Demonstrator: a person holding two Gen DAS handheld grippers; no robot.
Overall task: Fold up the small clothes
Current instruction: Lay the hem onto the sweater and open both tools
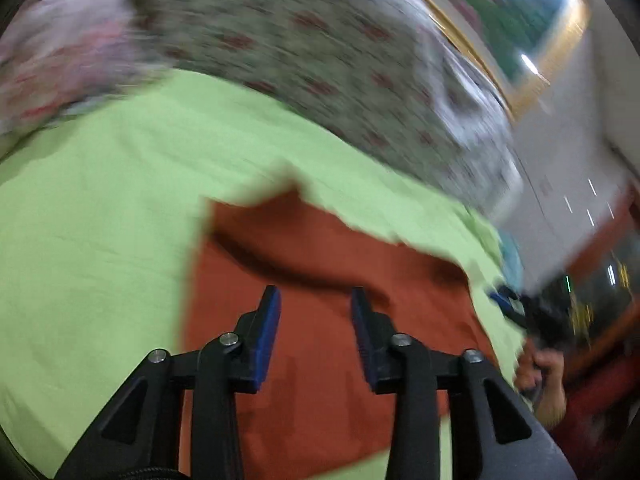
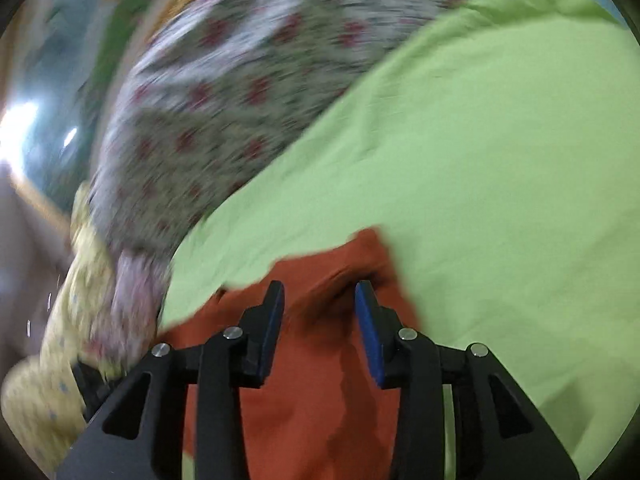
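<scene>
Both tongs spread above a rust-orange garment on a lime-green sheet

Left tongs [image 1: 316,300] gape, nothing pinched; the rust-orange garment [image 1: 320,360] lies flat beneath, its near edge cut off. Right tongs [image 2: 320,296] likewise gape over its rumpled corner. Behind, a floral quilt [image 2: 224,120] smears into motion blur on the lime-green sheet [image 1: 100,220].

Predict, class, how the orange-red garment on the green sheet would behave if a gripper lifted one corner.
The orange-red garment looks thin and creased, so it would probably drape limply. It lies flat on the green sheet, so it likely weighs little. Pushed, it would probably bunch rather than slide.
</scene>
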